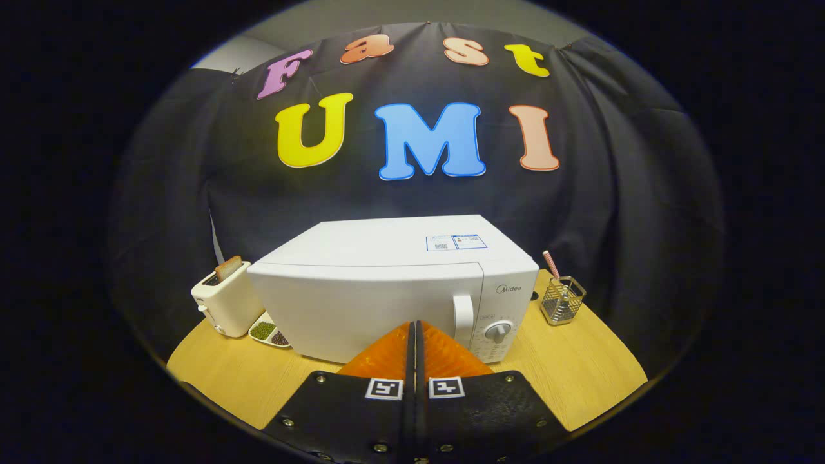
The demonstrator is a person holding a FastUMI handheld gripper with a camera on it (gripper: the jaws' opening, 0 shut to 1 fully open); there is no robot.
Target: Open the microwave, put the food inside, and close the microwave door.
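A white microwave (387, 290) stands on the wooden table (580, 374), its door closed. The door's vertical handle (463, 317) sits at the door's right edge, next to the control panel with a round dial (499, 331). My gripper (413, 328) is shut, its two fingers pressed together with nothing between them. The fingertips point at the lower front of the microwave door, a little left of the handle and short of it.
Left of the microwave stands a white toaster (224, 304) with a slice of bread in it. A small divided dish (271, 334) with dark food lies between the toaster and the microwave. A wire holder (562, 300) with a striped straw stands at the right.
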